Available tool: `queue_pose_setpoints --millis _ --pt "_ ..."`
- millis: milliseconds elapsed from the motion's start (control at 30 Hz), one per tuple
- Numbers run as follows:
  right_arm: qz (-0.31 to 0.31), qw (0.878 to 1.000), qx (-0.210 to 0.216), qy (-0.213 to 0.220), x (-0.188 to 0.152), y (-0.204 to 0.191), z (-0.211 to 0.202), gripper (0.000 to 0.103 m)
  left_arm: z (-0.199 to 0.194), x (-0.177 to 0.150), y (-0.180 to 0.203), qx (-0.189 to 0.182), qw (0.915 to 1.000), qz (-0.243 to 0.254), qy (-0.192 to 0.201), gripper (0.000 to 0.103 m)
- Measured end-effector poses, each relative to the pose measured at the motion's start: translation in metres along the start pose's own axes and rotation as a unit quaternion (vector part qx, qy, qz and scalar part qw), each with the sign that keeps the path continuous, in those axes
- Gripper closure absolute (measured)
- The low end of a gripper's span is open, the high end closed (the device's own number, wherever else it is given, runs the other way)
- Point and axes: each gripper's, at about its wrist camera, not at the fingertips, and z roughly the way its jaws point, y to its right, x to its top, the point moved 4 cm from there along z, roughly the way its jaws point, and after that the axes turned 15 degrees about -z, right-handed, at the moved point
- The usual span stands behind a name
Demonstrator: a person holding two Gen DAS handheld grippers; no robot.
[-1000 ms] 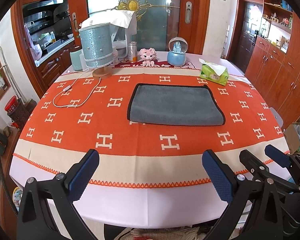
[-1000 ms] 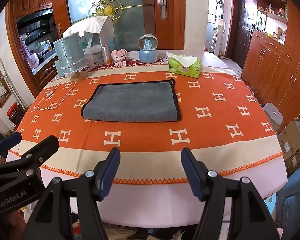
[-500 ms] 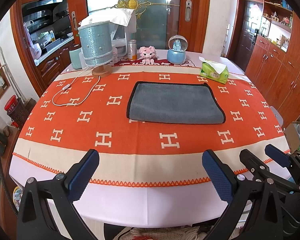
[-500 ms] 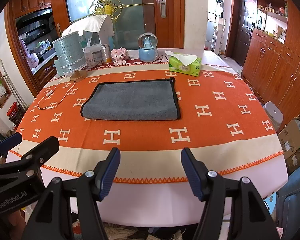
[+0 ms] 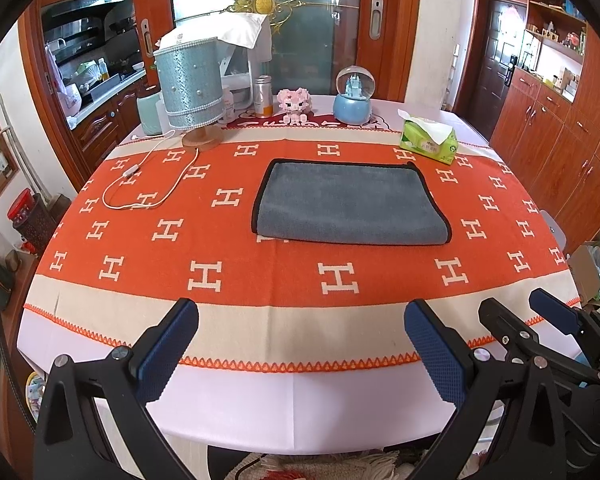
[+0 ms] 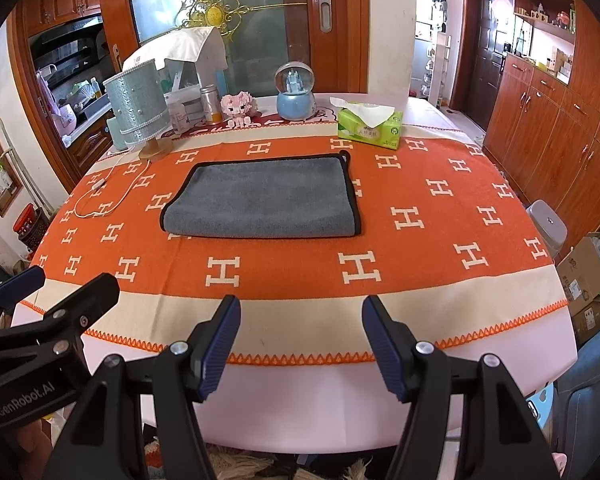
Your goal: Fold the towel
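Observation:
A grey towel (image 5: 350, 202) with black edging lies flat, folded in a rectangle, on the orange tablecloth (image 5: 260, 280); it also shows in the right wrist view (image 6: 260, 200). My left gripper (image 5: 300, 344) is open and empty, held over the table's near edge, well short of the towel. My right gripper (image 6: 300, 340) is open and empty, also over the near edge. The right gripper shows at the right of the left wrist view (image 5: 540, 320); the left gripper shows at the left of the right wrist view (image 6: 56, 292).
At the table's far side stand a blue lamp (image 5: 190, 88) with a white cord (image 5: 140, 184), a pink toy (image 5: 294, 102), a snow globe (image 5: 354, 96), a can (image 5: 263, 96) and a green tissue pack (image 5: 428, 140). Wooden cabinets (image 5: 560, 128) line the right wall.
Both grippers have drifted back and up very slightly; the table looks a touch farther. The towel has not moved and both grippers stay open.

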Motion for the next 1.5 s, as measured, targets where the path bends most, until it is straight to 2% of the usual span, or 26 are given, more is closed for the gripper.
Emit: queue_pose_setpoints --millis 533,1500 --pt "0.0 1.0 0.001 -0.001 0.002 0.0 0.0 0.04 0.001 -0.006 0.002 0.001 1.0 -0.001 -0.006 0.001" --pt "0.003 1.0 0.003 -0.008 -0.007 -0.004 0.009 0.04 0.005 0.002 0.002 0.002 0.9999 -0.001 -0.013 0.001"
